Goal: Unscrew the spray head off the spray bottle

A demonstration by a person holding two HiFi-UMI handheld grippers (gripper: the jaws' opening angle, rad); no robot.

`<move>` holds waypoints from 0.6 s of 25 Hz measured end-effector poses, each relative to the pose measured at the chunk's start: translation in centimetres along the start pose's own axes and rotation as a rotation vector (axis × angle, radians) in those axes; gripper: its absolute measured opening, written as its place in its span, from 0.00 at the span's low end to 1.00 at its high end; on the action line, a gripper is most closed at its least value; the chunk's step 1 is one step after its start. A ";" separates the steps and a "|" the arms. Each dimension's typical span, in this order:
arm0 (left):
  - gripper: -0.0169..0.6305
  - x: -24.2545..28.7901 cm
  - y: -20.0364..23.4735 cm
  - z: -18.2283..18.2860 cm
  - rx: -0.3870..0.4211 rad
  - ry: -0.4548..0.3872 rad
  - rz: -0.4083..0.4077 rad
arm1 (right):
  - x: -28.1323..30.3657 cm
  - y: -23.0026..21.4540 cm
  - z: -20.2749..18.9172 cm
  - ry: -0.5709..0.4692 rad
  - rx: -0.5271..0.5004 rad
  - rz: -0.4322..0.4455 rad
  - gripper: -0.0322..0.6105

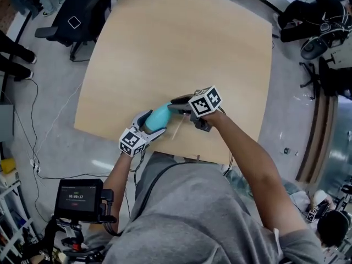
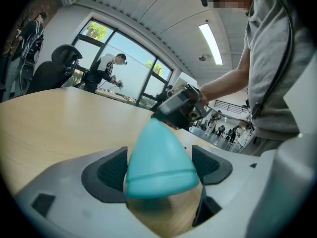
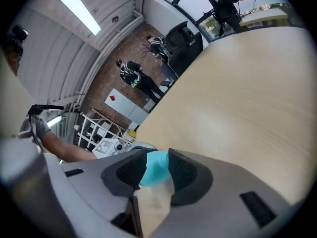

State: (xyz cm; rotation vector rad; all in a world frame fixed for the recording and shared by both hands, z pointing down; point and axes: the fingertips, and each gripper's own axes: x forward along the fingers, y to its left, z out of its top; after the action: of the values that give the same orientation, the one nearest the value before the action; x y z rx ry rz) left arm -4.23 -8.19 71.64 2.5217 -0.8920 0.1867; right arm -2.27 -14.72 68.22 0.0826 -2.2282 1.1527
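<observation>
Both grippers hold a teal spray bottle lying sideways just above the wooden table, near its front edge. My left gripper is shut on the bottle's wide body, with a dark pad against each side. My right gripper is shut on the narrow top end, where a teal part and a whitish piece sit between its pads. The spray head itself is mostly hidden inside those jaws. From the left gripper view, the right gripper covers the bottle's tip. A thin pale tube slants down below the right gripper.
The table edge runs just under the grippers, with the person's body right behind it. A black office chair stands at the far left corner of the table. A small screen device and cables lie low on the left. People stand far off by the windows.
</observation>
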 end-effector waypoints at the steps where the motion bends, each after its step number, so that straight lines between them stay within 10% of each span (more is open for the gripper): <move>1: 0.64 0.0 -0.2 -0.1 0.004 0.007 -0.001 | -0.4 1.4 0.7 -0.025 -0.013 0.031 0.27; 15: 0.64 3.3 -2.5 -1.0 0.260 0.178 0.034 | -0.2 12.3 -1.8 0.082 -0.341 0.066 0.26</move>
State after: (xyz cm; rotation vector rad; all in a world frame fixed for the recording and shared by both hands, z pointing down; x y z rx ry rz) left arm -0.07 -7.87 72.44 2.6730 -0.8877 0.5614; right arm -5.17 -5.83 60.07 -0.1765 -2.3346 0.7787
